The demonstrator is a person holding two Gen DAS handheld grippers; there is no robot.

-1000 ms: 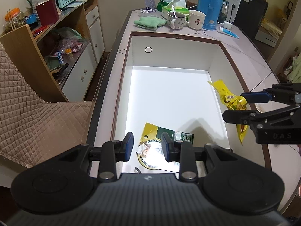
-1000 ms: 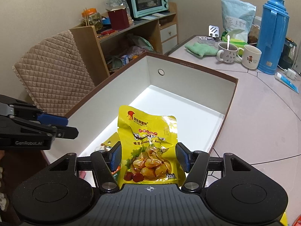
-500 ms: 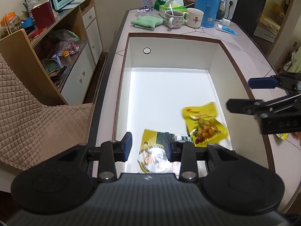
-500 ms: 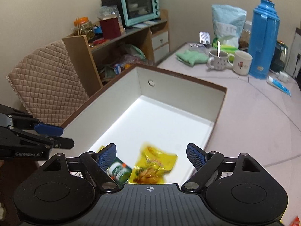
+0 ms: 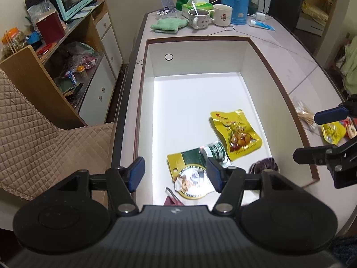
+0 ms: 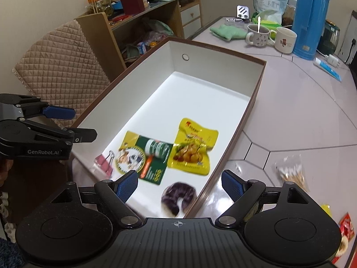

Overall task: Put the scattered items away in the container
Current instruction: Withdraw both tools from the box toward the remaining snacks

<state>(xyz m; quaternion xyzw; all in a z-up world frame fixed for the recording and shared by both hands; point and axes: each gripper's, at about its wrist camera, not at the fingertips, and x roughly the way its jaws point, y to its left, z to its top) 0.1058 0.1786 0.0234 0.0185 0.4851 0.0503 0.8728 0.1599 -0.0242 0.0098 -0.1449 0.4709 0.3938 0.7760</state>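
- Left claw (image 5: 175,173): fingers spread apart, nothing between them; it hangs above the near left part of the container, as the left wrist view shows.
- Container (image 6: 258,82): a long box, white inside with a brown rim, standing on the counter (image 6: 301,116); a round hole sits in its far wall.
- Pink binder clip (image 6: 103,163): on the container floor at the near left corner, just beside the left wall.
- Green and yellow packet (image 6: 142,158): flat on the floor, right of the clip; a small green bottle (image 6: 157,148) lies across its upper edge.
- Yellow snack pouch (image 6: 193,147): flat on the floor, right of the bottle and touching or overlapping the packet's edge; near the right wall.
- Dark purple ring-shaped item (image 6: 178,197): on the floor at the near right corner; blurred, so its kind cannot be told.
- Right claw (image 6: 180,187): fingers wide apart and empty, straddling the container's near right rim.
- Bag of cotton swabs (image 6: 292,174): on the counter outside the container, to its right.
- Yellow wrapper (image 5: 333,131) and red-printed packet (image 6: 347,225): also on the counter, outside, far right.
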